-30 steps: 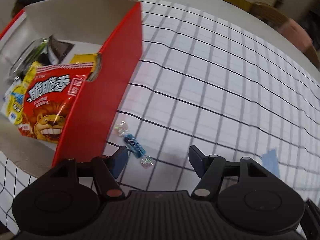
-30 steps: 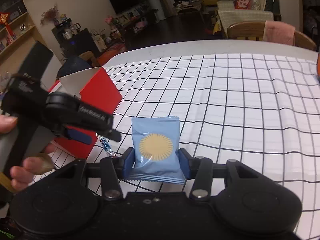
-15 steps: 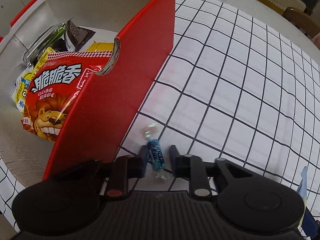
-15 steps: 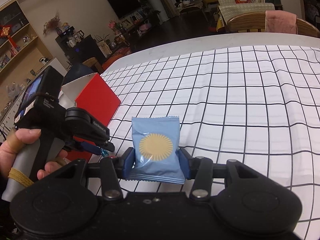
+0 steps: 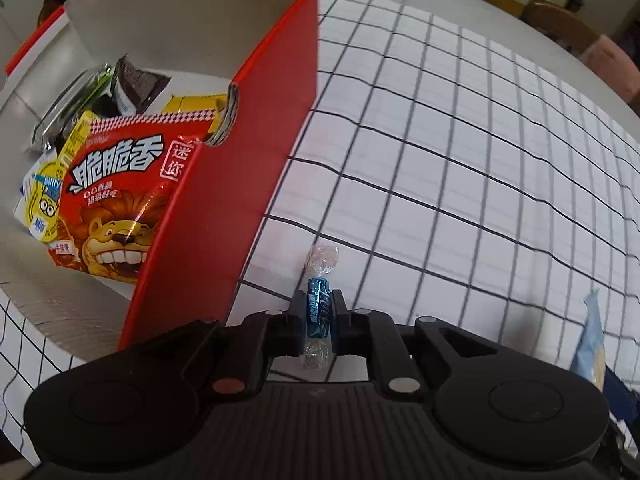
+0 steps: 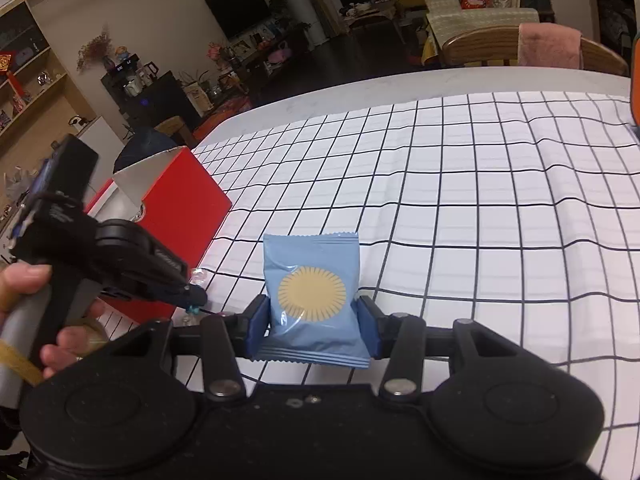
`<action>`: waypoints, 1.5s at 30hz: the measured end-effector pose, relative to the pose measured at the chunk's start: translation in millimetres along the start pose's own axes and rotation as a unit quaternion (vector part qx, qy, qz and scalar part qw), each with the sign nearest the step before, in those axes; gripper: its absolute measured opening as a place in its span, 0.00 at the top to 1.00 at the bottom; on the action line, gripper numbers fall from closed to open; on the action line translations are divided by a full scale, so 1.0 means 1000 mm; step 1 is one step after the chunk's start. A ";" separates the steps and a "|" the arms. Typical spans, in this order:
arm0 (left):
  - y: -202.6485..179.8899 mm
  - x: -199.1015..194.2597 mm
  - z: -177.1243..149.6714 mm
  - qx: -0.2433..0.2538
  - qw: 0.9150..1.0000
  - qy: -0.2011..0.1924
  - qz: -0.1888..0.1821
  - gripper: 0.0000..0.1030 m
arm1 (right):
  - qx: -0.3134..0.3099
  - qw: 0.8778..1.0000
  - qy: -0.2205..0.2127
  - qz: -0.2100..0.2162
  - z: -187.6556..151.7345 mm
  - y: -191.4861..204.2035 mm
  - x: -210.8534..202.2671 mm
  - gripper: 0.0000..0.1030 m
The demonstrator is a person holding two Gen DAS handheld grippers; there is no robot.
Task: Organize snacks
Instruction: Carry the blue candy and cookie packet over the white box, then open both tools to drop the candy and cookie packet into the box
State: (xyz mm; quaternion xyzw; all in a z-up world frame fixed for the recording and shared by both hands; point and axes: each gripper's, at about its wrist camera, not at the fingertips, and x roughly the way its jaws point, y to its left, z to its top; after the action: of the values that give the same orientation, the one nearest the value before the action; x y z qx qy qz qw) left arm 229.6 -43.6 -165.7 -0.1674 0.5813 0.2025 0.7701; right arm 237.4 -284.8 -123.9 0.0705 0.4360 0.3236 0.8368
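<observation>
Left tool (image 5: 318, 312), spread a second ago, has been closed on the blue candy (image 5: 318, 308) on the table (image 5: 460, 200) just right of the red box (image 5: 224, 200), so boxing can follow, while the packet (image 6: 314, 300) is kept pinched in the right tool (image 6: 314, 324).

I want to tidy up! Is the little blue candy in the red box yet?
Not yet. The blue candy is outside the red box, pinched in the left claw.

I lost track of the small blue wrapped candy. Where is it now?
In the left wrist view, the blue candy sits pinched in the left claw, just beside the red snack box on the checked tablecloth.
</observation>
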 end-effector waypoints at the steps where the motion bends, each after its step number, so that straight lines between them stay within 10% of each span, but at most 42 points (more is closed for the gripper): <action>1: 0.000 -0.005 -0.002 0.008 1.000 0.000 -0.006 0.89 | 0.000 1.000 -0.002 -0.003 0.000 0.002 -0.002 0.55; 24: 0.076 -0.119 0.004 0.139 0.980 -0.075 -0.123 0.89 | -0.019 0.992 -0.070 -0.101 0.010 0.135 -0.029 0.55; 45: 0.213 -0.108 0.072 0.162 0.976 -0.107 -0.094 0.89 | -0.095 0.989 -0.038 -0.111 0.053 0.270 0.077 0.55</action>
State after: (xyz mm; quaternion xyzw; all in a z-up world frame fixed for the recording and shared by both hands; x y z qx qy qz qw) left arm 155.5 162.6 -46.8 -0.0718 0.5019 0.0492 0.8605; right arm 180.2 -19.1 -36.5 -0.0458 0.3762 0.2654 0.8865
